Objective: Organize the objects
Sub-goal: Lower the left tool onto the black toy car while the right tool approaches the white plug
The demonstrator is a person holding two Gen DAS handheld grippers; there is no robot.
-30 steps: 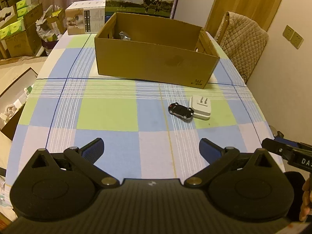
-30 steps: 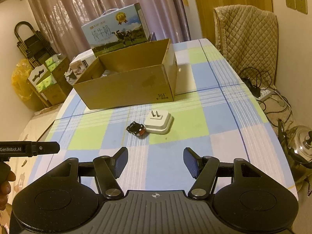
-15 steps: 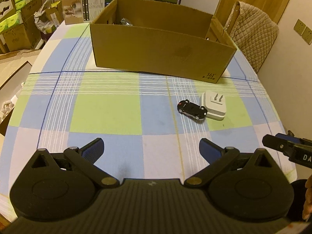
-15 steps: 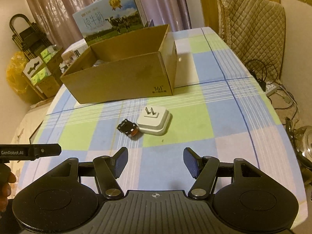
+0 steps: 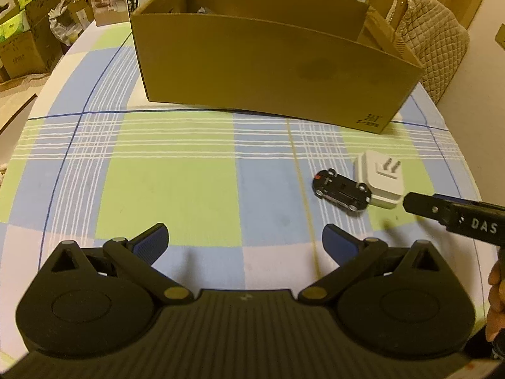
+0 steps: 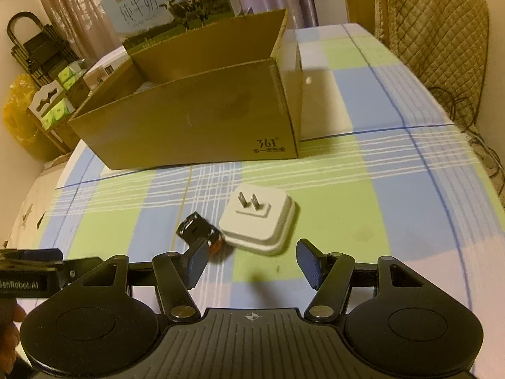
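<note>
- Table [image 5: 176, 186] under a checked cloth of blue, green and white squares; open cardboard box [image 5: 268, 72] standing toward its far edge, print on the lower right corner of its near wall.
- White plug adapter [image 6: 258, 221] lying flat on a green square in front of the box's right corner, toward the right edge of the table, two metal prongs pointing up.
- Small black toy car [image 5: 342, 189] just left of the adapter, touching or all but touching its side; red patch at one end.
- Right gripper [image 6: 252, 263] tilted down over the near side of the adapter, jaws apart with nothing between the pads; left blue pad [image 6: 197, 262] overlapping the near end of the car in the right wrist view, contact not certain. Only one finger of it visible from the left wrist camera, coming in from the right edge with its tip just beside the adapter's near corner.
- Left gripper [image 5: 244, 243] hanging over the near middle of the table, jaws spread wide and empty, well left of the car.
- Something grey and crumpled barely visible inside the box at its far left corner; too little shown to name.
- Milk carton with a cow picture [image 6: 170, 9] behind the box; quilted chair back [image 6: 432, 28] past the table's far right corner.
</note>
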